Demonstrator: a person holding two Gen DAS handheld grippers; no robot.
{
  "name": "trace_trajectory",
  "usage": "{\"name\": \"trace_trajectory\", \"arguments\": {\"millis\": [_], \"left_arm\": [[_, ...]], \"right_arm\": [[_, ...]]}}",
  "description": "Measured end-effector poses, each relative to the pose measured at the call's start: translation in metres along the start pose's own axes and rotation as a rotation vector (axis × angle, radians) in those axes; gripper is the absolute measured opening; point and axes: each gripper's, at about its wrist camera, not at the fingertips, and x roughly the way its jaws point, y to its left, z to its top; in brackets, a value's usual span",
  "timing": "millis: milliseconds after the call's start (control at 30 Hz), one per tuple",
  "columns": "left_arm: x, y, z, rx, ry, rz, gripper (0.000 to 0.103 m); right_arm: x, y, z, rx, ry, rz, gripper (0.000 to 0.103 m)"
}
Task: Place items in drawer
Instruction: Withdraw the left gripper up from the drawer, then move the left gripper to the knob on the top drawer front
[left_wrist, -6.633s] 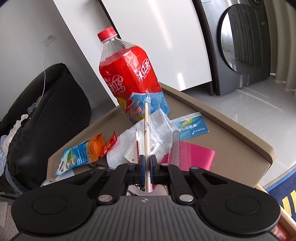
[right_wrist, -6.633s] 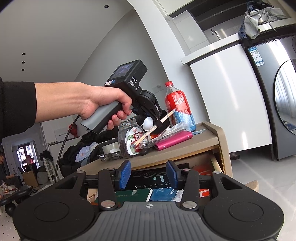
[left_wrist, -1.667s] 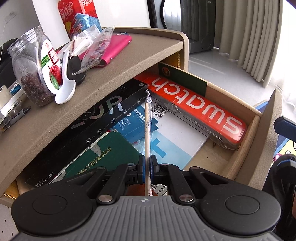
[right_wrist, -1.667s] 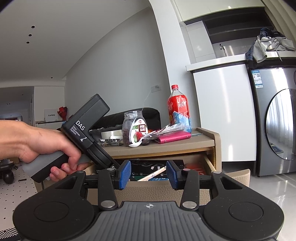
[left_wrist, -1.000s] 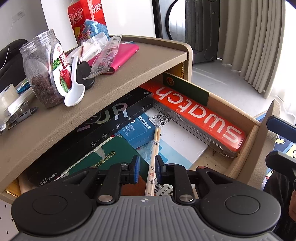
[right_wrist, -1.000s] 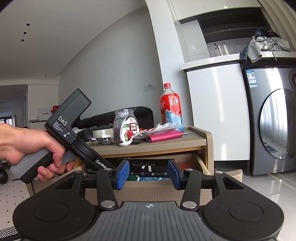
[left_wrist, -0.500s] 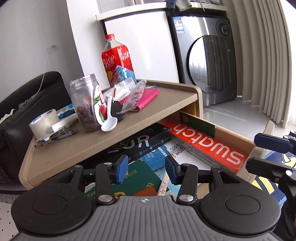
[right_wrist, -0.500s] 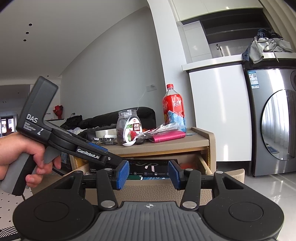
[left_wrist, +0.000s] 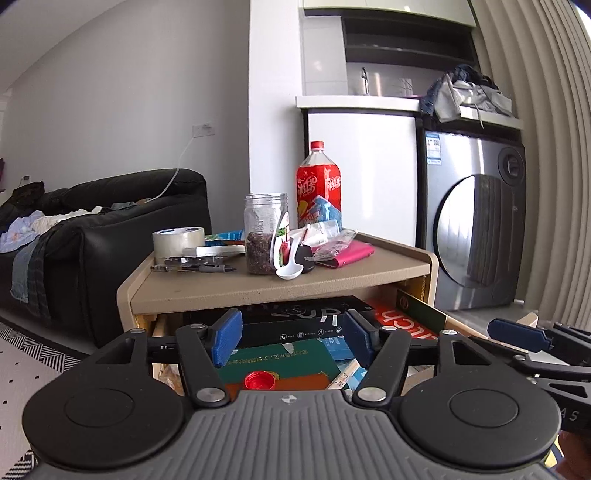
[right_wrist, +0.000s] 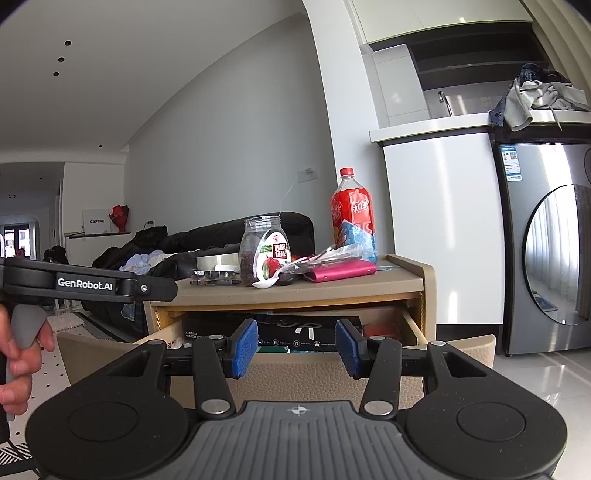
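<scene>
Drawer (left_wrist: 417, 317) open, chopsticks (left_wrist: 345, 374) inside. Left claw (left_wrist: 291, 338), right claw (right_wrist: 295, 349) released, empty. Remaining on counter (left_wrist: 332, 284): jar (left_wrist: 264, 234), spoon (left_wrist: 288, 271), bottle (left_wrist: 318, 184).

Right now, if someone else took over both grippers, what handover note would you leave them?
Left gripper: open, empty, raised in front of the open drawer.
Right gripper: open, empty, facing the drawer front.
Done: wrapped chopsticks lie in the drawer beside the green booklet, near a loose red bottle cap.
Left on the tabletop: red drink bottle, clear jar, white spoon, pink case, tape roll, pen.
Next, probably: pick another tabletop item.
</scene>
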Motion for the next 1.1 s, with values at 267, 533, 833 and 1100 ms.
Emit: {"name": "trace_trajectory", "arguments": {"millis": [267, 533, 833, 1100], "left_arm": [[-0.039, -0.013, -0.018, -0.025, -0.092, 0.075, 0.085], [-0.062, -0.011, -0.038, -0.087, -0.106, 0.094, 0.097], [-0.069, -0.015, -0.052, -0.098, -0.085, 0.117, 0.102], [-0.076, -0.012, -0.066, -0.124, -0.073, 0.138, 0.103]], "right_arm": [[-0.007, 0.012, -0.005, 0.007, 0.003, 0.015, 0.051], [-0.016, 0.012, -0.005, 0.013, 0.014, 0.014, 0.052], [-0.022, 0.017, -0.003, -0.003, -0.009, 0.007, 0.055], [-0.03, 0.026, -0.004, 0.006, -0.041, 0.009, 0.059]]}}
